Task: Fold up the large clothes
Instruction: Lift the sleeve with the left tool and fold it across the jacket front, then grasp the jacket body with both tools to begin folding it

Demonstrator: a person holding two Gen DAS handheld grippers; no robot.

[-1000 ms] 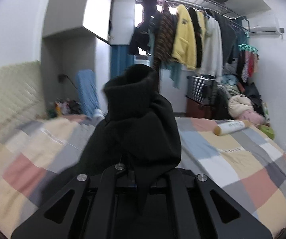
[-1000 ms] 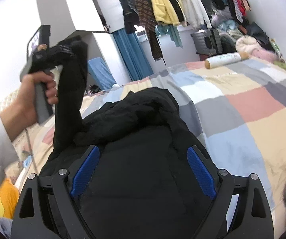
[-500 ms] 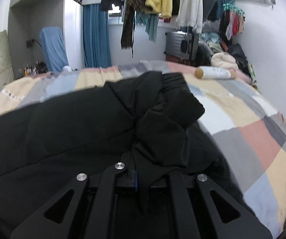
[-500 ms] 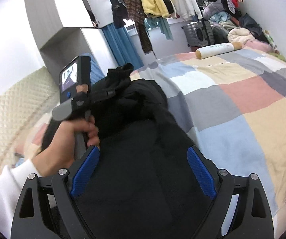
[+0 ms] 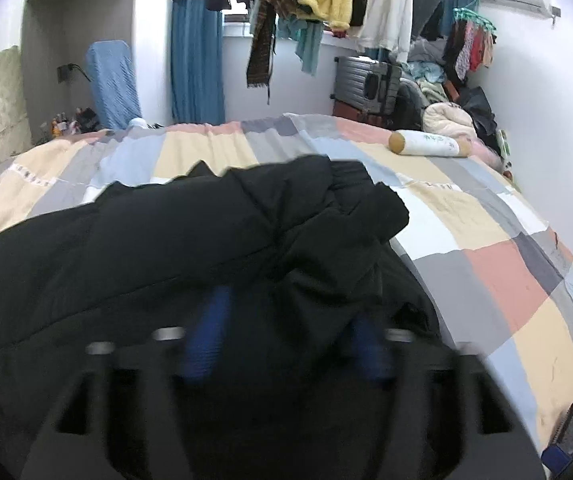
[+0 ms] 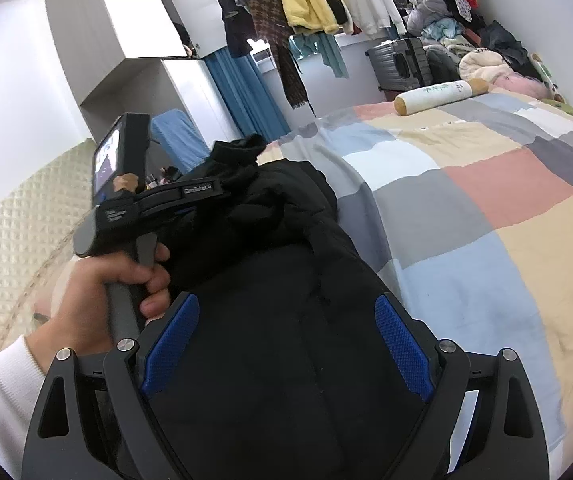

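Black coat lies puffy on the bed, filling both frames' lower halves. Only my right view shows the left gripper, sleeve beside it; my left view blurs it, jaws parted. Right gripper gapes empty. Bolster upper right.

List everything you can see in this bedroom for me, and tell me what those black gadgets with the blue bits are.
Jacket: one, black, puffy, lying on the bed.
Bedspread: one, checked in pink, yellow, blue, grey and white.
Bolster pillow: one, white with tan ends, far side of the bed.
Hanging clothes: several, one yellow, on a rail overhead.
Suitcase: one, grey, by the far wall.
Curtain: one, blue, beside the wardrobe.
Headboard: one, cream, quilted.
Left gripper: handheld clamp, blue pads, blurred, open over the jacket.
Left hand: grips its handle.
Right gripper: open above the jacket.
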